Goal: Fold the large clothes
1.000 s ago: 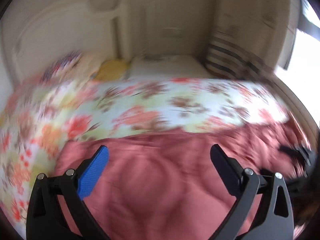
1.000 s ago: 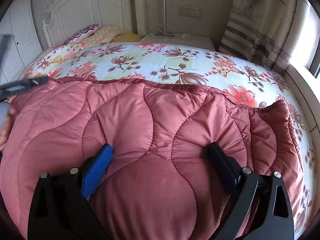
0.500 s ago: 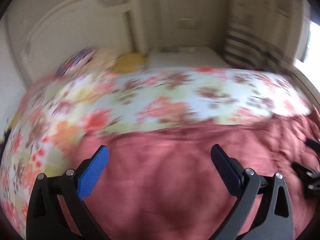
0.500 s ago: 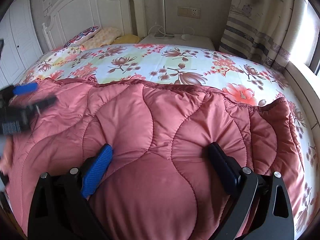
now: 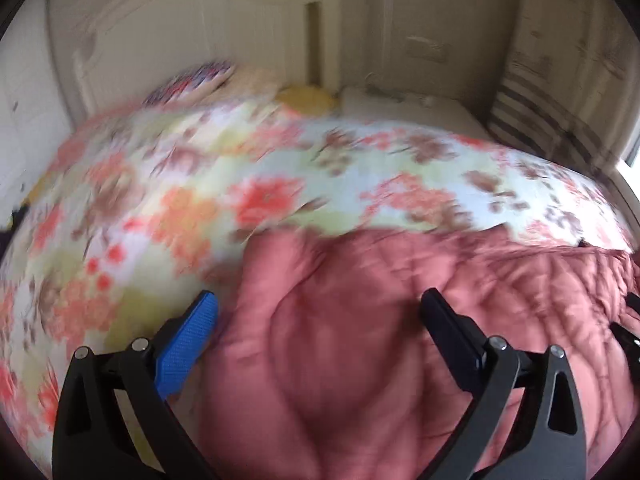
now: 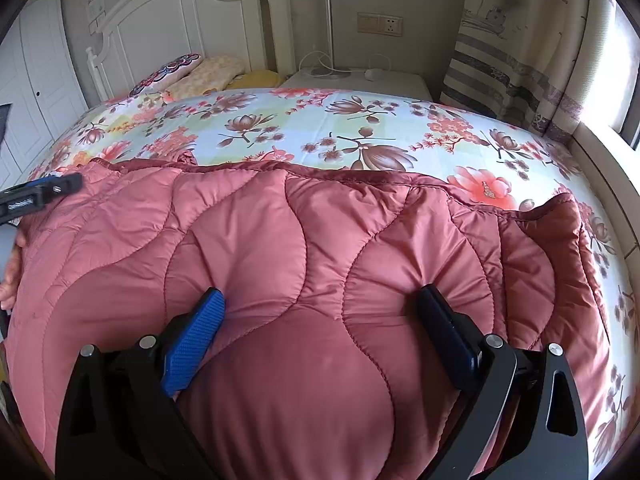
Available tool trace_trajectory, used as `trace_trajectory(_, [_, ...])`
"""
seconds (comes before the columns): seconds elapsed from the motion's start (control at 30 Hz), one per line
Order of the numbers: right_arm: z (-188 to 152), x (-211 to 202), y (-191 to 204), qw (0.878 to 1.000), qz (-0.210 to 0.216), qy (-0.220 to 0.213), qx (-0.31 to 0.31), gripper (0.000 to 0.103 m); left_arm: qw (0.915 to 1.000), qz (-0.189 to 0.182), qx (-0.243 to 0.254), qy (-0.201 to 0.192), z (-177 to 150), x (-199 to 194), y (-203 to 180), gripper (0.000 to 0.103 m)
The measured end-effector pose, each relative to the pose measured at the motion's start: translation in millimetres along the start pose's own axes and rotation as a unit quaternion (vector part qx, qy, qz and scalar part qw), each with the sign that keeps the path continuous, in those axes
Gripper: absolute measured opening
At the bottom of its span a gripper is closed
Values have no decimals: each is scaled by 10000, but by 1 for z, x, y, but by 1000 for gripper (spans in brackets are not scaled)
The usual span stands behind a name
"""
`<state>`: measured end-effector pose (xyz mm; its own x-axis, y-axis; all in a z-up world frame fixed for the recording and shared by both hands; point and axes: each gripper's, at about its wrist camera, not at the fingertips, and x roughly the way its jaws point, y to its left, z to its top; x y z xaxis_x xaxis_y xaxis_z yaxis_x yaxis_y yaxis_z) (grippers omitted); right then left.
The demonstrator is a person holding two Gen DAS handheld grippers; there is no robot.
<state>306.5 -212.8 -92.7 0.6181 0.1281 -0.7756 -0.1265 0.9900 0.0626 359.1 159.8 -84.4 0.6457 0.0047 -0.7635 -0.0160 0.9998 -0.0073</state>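
Whole picture looking blurry. Left gripper (image 5: 318, 312) standing wide open, blue finger (image 5: 188, 344) hanging over flowery sheet (image 5: 192, 208), black finger (image 5: 450, 336) hanging over pink puffy coat (image 5: 360, 320). Coat lying spread on bed, its left edge sitting between two fingers. Yellow pillow (image 5: 306, 98) and patterned pillow (image 5: 188, 82) lying at far end by white headboard (image 5: 180, 20). Striped curtain (image 5: 560, 80) hanging at right. Bit of other black gripper (image 5: 628, 336) peeking in at right edge.

1. Daylight enters from the window (image 6: 624, 92) at right, glaring white.
2. Left wrist view is smeared by motion blur; right wrist view is sharp.
3. Fisheye bending and dark corners on both.
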Motion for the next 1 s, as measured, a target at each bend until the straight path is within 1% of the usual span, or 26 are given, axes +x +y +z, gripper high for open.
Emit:
trace_trajectory(0.07, [0,0,0,10000,2,-2,0,94,9983,-440,-318,211,-7,13,16,101])
trace_trajectory(0.1, [0,0,0,10000,13,-7,-4,94,9977,-522,-388,184,-7,13,19,101])
trace_trajectory(0.17, [0,0,1,10000,-3,-12,-21,94,9983,-446,-344,140,-7,12,16,101])
trace_trajectory(0.23, [0,-1,3,9999,-83,7,-61,94,9994,-250,-203,105,-9,12,9,101])
trace_trajectory(0.3, [3,-6,8,9995,-307,92,-68,93,10000,-46,-52,68,-10,11,3,101])
trace_trajectory(0.33, [5,-12,12,9988,-481,70,-34,93,10000,-13,-26,68,-10,11,2,101])
trace_trajectory(0.37, [6,-24,20,9984,-558,-66,-17,94,10000,-9,-26,74,-10,12,2,101])
trace_trajectory(0.47, [9,-49,50,9990,-51,-400,-212,94,9999,-38,-51,96,-9,13,3,101])
trace_trajectory(0.53, [8,-56,85,9970,220,-455,-587,94,9999,-32,-46,92,-9,13,3,101])
trace_trajectory(0.57, [5,-54,97,9958,257,-412,-771,95,9999,-37,-50,90,-9,13,3,101])
trace_trajectory(0.6, [-3,-41,116,9933,224,-262,-1099,95,9999,-38,-60,91,-9,13,3,101])
trace_trajectory(0.63, [-11,-28,126,9919,140,-133,-1259,95,9999,-55,-100,99,-9,14,5,101])
trace_trajectory(0.67, [-19,-17,131,9913,87,-219,-1294,98,9998,-87,-124,114,-8,15,5,101])
trace_trajectory(0.7, [-23,-15,130,9913,102,-349,-1265,98,9998,-104,-136,131,-8,16,5,101])
trace_trajectory(0.8, [-18,-18,116,9943,352,-168,-990,98,9999,-10,-65,102,-7,15,5,101])
trace_trajectory(0.87, [-17,-30,108,9952,337,-180,-897,98,9997,193,17,-124,-7,-1,1,100])
trace_trajectory(0.9, [-17,-42,101,9958,304,-300,-810,98,9990,202,49,-404,-11,-19,-4,100])
trace_trajectory(0.93, [-18,-55,92,9960,253,-448,-736,98,9983,104,59,-573,-13,-31,-8,100])
trace_trajectory(0.97, [-21,-71,78,9961,150,-606,-623,98,9962,-219,89,-834,-20,-52,-14,101])
trace_trajectory(1.0, [-24,-80,65,9963,74,-692,-508,98,9944,-448,122,-954,-25,-66,-19,101])
